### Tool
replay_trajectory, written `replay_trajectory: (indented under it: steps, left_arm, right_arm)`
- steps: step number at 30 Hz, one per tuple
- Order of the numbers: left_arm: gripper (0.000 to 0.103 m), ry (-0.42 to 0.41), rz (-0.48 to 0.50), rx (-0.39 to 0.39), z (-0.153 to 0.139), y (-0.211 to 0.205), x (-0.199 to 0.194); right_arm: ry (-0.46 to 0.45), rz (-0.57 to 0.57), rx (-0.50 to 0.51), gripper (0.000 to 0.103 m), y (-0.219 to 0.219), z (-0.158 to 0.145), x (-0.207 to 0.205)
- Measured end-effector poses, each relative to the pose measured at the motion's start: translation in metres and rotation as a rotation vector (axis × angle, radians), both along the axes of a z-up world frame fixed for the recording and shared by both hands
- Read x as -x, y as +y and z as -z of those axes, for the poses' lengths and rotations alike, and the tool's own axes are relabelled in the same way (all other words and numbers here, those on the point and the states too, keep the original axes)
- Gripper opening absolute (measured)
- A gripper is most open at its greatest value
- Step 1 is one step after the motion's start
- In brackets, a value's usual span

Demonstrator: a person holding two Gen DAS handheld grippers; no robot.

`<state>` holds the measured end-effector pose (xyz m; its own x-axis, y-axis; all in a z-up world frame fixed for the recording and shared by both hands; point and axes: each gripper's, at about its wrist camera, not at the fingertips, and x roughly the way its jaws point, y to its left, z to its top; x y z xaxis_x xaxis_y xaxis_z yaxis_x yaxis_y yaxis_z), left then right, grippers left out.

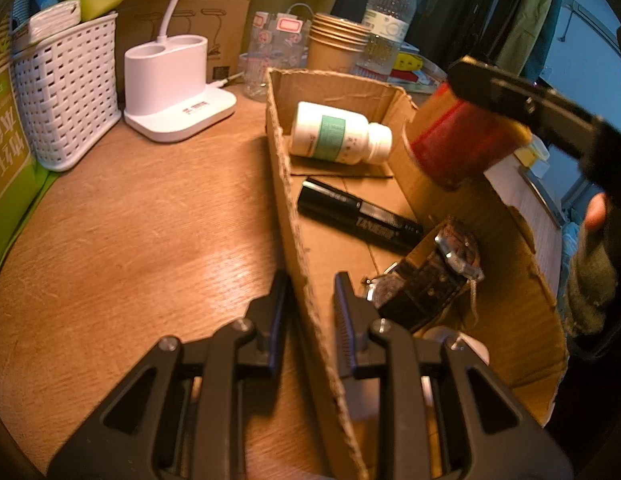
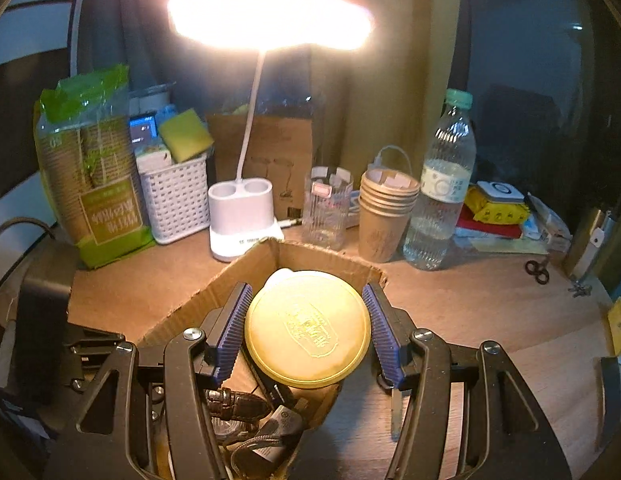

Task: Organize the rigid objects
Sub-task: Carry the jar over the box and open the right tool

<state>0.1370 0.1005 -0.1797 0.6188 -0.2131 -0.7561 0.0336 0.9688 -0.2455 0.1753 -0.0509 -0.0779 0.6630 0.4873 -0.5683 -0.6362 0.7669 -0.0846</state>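
Left gripper (image 1: 310, 300) straddles the cardboard box (image 1: 282, 184) wall, fingers apart. Inside lies a black tube (image 1: 358, 216), printed "TAVIENNE" as best I can read, pointing right. Right gripper (image 2: 306, 320) clamps a red can (image 1: 458, 140) above the box, gold lid (image 2: 306, 328) facing the camera.

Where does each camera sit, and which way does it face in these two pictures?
Left wrist: on the left gripper, whose fingers straddle the cardboard box wall; it faces the white bottle and black tube; a fingertip shows at the right.
Right wrist: on the right gripper, above the box, facing the lamp; it holds a red jar.
Shared: box, lamp, white basket.
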Motion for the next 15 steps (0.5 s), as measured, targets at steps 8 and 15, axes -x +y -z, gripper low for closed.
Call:
replay_trajectory:
  steps: [8,15]
  left_arm:
    - [0.025,0.0,0.0,0.001,0.0,-0.001,0.0]
    - [0.025,0.0,0.0,0.0,0.0,0.0,0.0]
  right_arm:
    - [0.038,-0.015,0.041,0.06,0.009,0.014,-0.003]
    - [0.053,-0.002,0.047,0.06,0.009,0.017,-0.007]
